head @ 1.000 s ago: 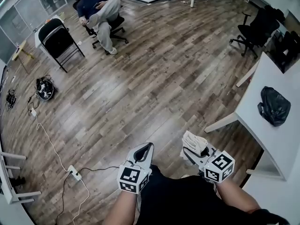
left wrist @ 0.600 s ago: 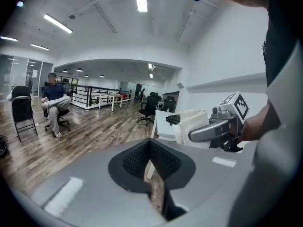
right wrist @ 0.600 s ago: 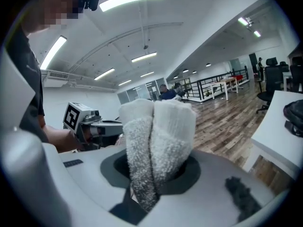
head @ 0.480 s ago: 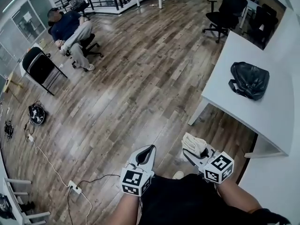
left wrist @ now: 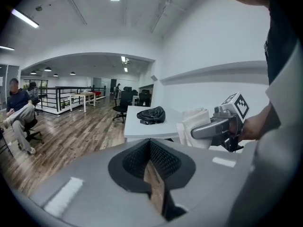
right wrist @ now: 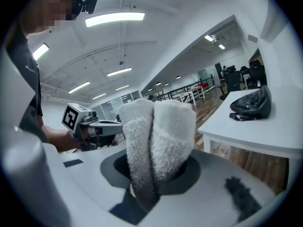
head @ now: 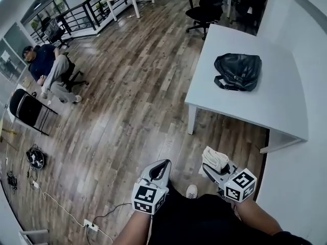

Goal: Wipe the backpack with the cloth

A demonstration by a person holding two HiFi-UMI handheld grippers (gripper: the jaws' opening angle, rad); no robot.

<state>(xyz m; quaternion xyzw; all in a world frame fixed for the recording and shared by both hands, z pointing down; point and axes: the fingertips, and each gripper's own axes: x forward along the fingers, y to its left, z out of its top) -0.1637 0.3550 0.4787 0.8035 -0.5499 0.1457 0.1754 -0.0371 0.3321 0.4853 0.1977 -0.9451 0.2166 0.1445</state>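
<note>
**Cloth gripped, short of the table**

Pinching a folded white cloth [right wrist: 158, 136] in the right gripper [right wrist: 152, 176], with the jaws squeezing its lower end and the rest standing up above them. Carrying the left gripper [left wrist: 151, 161] with its jaws pressed together on nothing. Holding both grippers over the wooden floor [head: 127, 111], near the white table [head: 265, 106] at its front corner but not above it, with the right one nearer the table. Lying on the table top toward its far end, well apart from the cloth: the black backpack [head: 238, 71]. Standing just beyond the table's far end: a black office chair [head: 205, 6]. Sitting far from the table, across the floor: a person [head: 48, 69].
</note>
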